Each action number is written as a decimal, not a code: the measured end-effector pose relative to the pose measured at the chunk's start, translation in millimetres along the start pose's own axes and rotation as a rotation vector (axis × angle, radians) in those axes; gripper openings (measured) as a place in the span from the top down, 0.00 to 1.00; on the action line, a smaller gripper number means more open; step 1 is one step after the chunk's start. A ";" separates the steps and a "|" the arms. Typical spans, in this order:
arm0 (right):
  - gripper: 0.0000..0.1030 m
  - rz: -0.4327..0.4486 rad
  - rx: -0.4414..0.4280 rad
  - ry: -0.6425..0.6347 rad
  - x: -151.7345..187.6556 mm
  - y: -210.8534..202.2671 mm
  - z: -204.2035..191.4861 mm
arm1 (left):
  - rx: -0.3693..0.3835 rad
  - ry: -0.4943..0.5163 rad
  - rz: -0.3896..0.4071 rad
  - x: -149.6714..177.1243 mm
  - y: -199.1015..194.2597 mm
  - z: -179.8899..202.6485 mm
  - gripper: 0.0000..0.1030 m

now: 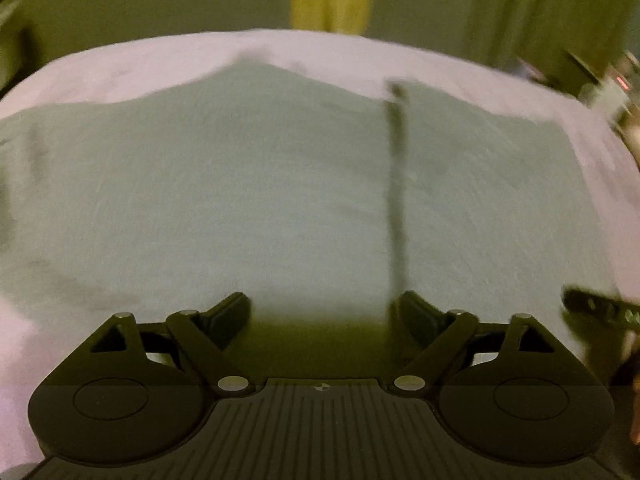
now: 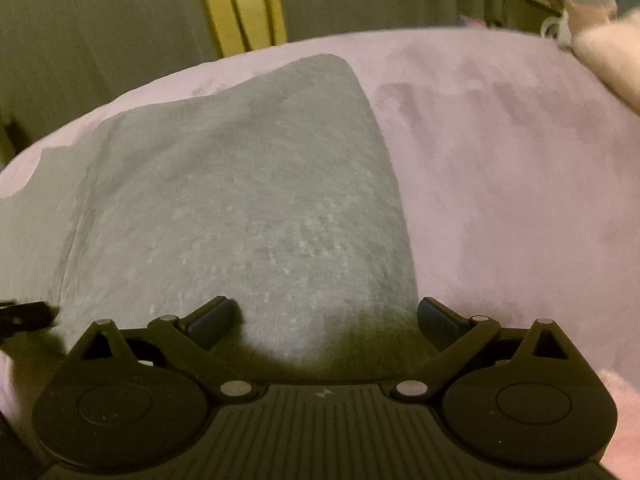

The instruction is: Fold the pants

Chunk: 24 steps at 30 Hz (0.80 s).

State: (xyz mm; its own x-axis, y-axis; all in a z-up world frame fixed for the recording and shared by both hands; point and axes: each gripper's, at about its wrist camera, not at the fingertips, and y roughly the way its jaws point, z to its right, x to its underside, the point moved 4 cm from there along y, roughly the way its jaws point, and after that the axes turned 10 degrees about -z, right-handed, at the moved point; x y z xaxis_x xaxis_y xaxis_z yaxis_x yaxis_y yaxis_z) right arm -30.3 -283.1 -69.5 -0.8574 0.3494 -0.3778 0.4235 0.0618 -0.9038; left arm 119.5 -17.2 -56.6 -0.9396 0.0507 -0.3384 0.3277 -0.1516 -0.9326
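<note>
Grey pants (image 1: 248, 192) lie flat on a pink blanket (image 1: 320, 52); a dark drawstring (image 1: 397, 184) runs down their right part. My left gripper (image 1: 324, 312) is open just above the near edge of the pants, empty. In the right wrist view the pants (image 2: 240, 208) taper away towards a far corner. My right gripper (image 2: 326, 318) is open over their near right edge, empty. The right gripper's tip shows at the right edge of the left wrist view (image 1: 600, 308), and the left gripper's tip shows at the left edge of the right wrist view (image 2: 24, 312).
The pink blanket (image 2: 520, 180) spreads wide to the right of the pants. A pink plush thing (image 2: 600, 52) lies at the far right corner. A yellow post (image 2: 240, 4) and dark curtains stand beyond the far edge. Both views are motion-blurred.
</note>
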 end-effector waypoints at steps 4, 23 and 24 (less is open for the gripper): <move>0.04 0.014 -0.046 0.060 3.0 -2.0 7.1 | 0.035 -0.174 0.054 -10.8 -25.7 -50.0 0.11; 0.04 0.038 0.015 0.034 3.0 3.1 -2.1 | 0.193 -0.814 0.194 20.8 -39.3 -290.6 0.09; 0.04 0.039 0.015 0.035 2.4 3.8 -1.7 | 0.212 -0.832 0.199 19.1 -37.2 -293.9 0.09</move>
State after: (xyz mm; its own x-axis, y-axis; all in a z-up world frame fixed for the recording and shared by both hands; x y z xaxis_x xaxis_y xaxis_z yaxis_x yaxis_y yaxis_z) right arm -30.2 -280.4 -73.5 -0.8295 0.3840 -0.4055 0.4514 0.0335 -0.8917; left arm 118.4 279.6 -65.3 -0.6615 -0.7189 -0.2136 0.5451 -0.2654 -0.7952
